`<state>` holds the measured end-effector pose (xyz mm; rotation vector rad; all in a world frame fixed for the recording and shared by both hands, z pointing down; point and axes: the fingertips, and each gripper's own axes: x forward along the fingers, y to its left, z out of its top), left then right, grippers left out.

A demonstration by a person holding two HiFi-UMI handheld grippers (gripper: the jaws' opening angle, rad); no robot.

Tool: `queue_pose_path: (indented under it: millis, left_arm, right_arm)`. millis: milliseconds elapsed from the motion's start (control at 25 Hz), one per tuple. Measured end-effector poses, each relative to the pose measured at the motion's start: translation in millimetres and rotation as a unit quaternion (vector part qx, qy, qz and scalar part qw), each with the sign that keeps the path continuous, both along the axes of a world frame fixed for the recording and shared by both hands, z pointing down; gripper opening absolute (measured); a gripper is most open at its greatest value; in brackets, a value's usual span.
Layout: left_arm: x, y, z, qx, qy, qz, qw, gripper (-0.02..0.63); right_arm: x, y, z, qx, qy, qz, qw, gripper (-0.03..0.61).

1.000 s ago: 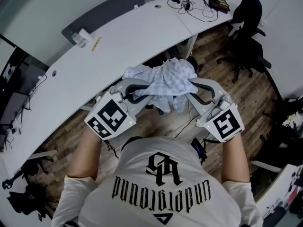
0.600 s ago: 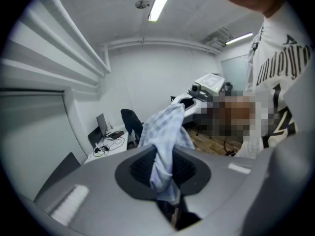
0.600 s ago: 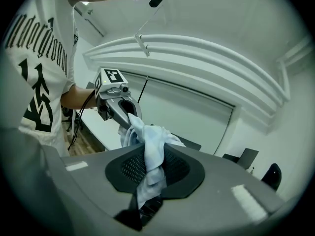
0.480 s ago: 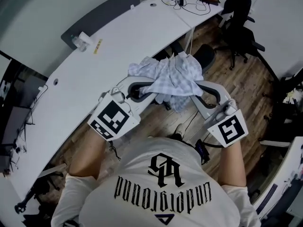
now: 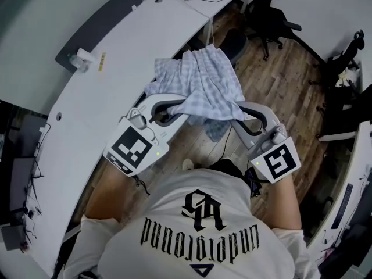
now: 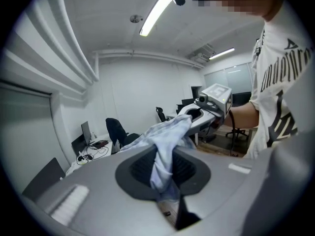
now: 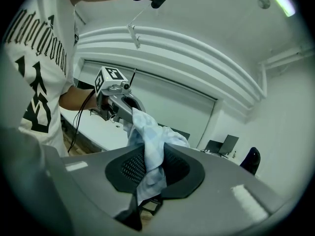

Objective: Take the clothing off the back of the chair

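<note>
Left gripper (image 5: 176, 110) pinches one end of the checked clothing (image 5: 200, 80), which hangs bunched in mid-air over the wood floor (image 5: 285, 92). Right gripper (image 5: 245, 114) pinches the other end (both clamped on fabric). Risk: spreading the hands could tug a thin fold free, likely dropping it.

From above: a white-shirted person (image 5: 197, 231) holds the left gripper (image 5: 176, 110) and right gripper (image 5: 243, 110), both pinching 1 pale checked garment (image 5: 200, 80) above wooden floor (image 5: 279, 103), beside a curved white desk (image 5: 116, 68).
</note>
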<state>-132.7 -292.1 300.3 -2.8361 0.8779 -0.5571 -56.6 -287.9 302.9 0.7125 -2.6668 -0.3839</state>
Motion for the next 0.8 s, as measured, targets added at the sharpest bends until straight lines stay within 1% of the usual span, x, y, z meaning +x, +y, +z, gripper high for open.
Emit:
queue_pose_path:
  millis: [120,200,280,400,560,640,800]
  left_arm:
    - [14,12,-5,0.005,0.005,0.009,0.9999,0.087]
    - [21,20,-8,0.005,0.009,0.007,0.9999,0.087]
    - [27,29,-13,0.000,0.014,-0.003,0.9999,0.087]
    - [38,44,-21,0.005,0.020,-0.013,0.9997,0.087]
    - [64,70,-33,0.009,0.025,-0.037,0.9989,0.087]
    - [76,84,-34,0.004,0.030,-0.051,0.9983,0.087]
    - [101,106,-27,0.003,0.016,-0.069,0.9975,0.087]
  right_arm:
    - [12,11,-6,0.009,-0.004,0.005,1.000,0.067]
    - [18,19,-9,0.010,-0.006,0.003,1.000,0.067]
    - [23,25,-12,0.011,-0.008,-0.002,1.000,0.067]
    - [34,38,-20,0.020,-0.019,-0.013,1.000,0.067]
    - [61,65,-26,0.019,-0.033,-0.026,0.999,0.067]
    - [73,79,-26,0.016,-0.033,-0.034,0.999,0.067]
    - [100,103,-22,0.013,-0.036,-0.053,0.998,0.067]
